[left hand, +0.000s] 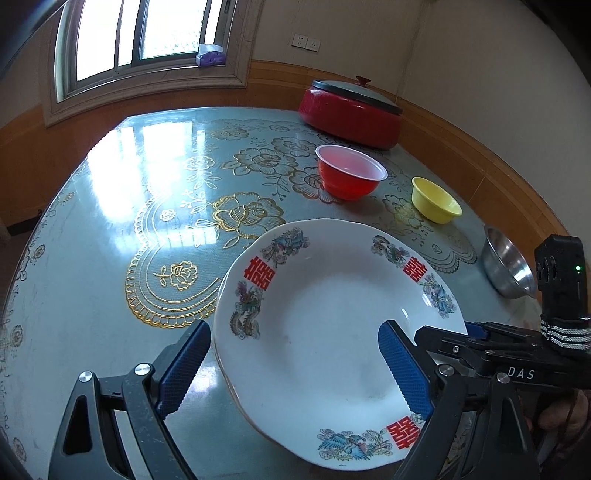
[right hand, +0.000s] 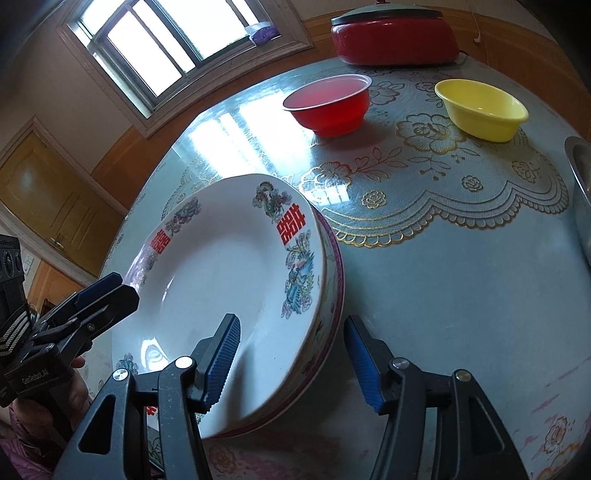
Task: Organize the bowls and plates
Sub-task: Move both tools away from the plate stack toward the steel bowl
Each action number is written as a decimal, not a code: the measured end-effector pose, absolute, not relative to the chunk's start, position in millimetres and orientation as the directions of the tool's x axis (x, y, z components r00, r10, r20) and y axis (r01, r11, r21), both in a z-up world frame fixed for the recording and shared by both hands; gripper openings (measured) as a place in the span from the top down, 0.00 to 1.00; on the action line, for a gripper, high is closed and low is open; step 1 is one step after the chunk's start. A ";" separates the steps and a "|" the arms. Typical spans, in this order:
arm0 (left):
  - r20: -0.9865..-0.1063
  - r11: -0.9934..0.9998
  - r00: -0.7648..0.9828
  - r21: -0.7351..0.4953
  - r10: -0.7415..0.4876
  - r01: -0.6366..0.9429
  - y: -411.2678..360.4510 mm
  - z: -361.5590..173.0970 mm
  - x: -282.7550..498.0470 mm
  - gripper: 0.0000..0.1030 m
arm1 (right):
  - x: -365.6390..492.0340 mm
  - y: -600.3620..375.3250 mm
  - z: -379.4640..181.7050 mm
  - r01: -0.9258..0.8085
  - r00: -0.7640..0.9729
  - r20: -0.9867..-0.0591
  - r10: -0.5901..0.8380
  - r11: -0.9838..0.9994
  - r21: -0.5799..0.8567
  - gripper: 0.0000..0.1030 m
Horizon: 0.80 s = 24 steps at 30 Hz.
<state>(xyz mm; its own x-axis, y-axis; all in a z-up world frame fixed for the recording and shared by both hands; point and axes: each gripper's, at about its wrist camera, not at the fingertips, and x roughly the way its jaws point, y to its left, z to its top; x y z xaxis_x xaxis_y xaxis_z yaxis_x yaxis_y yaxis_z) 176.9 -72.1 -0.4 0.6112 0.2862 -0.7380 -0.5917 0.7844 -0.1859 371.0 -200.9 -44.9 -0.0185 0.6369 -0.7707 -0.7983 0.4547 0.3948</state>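
Nearest the left wrist camera, the left hand-held gripper (left hand: 293,363) stands wide, its blue pads on either side of the near rim of a white plate (left hand: 332,306) without pressing on it: one pad sits off the plate's left edge over the tabletop (left hand: 92,258), the other hangs above the plate's inner slope. Red double-happiness characters and coloured bird-and-flower prints ring the plate's rim. From the right wrist camera the same white plate (right hand: 221,277) tops a small stack, and a second plate (right hand: 334,280) with a pink-purple edge shows beneath it. The right hand-held gripper (right hand: 291,363) is partly open and straddles the stack's near-right rim, one pad over the white plate's well and the other outside the edge; neither pad grips the rim. In the left wrist view that gripper comes in from the right, just over the plate's edge.

Beyond the stack, on the flowered blue-green cloth, a steel bowl (left hand: 508,264) sits to the right, well apart from the plates. Farther back stand a yellow bowl (left hand: 436,199) and a red plastic bowl (left hand: 349,171), near each other but not touching. At the far edge rests a red lidded pot (left hand: 351,112), close to the wall under the window (left hand: 144,33).
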 end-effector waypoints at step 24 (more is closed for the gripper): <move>-0.660 0.722 0.510 0.071 0.551 -0.688 -114.9 23.2 176.5 0.00 | 368.4 -223.7 -29.6 -0.846 0.050 -0.773 0.633 0.439 0.304 0.36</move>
<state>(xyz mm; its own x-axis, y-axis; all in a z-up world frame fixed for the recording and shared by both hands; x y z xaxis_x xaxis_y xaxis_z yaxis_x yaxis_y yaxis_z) 176.5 -114.9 23.2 0.5103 0.5511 -0.6602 -0.6880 0.7223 0.0712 368.4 -223.7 -29.6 0.0505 0.6325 -0.7729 -0.8458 0.4386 0.3037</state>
